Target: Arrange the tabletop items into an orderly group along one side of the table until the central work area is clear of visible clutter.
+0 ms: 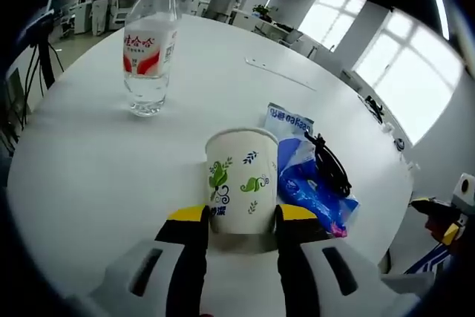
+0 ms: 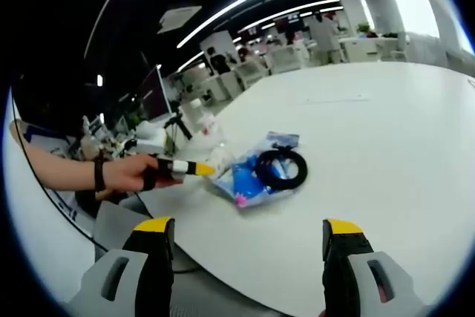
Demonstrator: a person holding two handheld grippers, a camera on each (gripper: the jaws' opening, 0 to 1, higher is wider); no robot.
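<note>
Paper cup clamped in left hand-held gripper, beside blue packet

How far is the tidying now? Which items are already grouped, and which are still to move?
Done: the black cable lies on the blue packet, near the table edge. In hand: the left gripper is shut on the paper cup, right beside the packet. Left: the water bottle stands apart, farther in. The right gripper is open and holds nothing.
</note>
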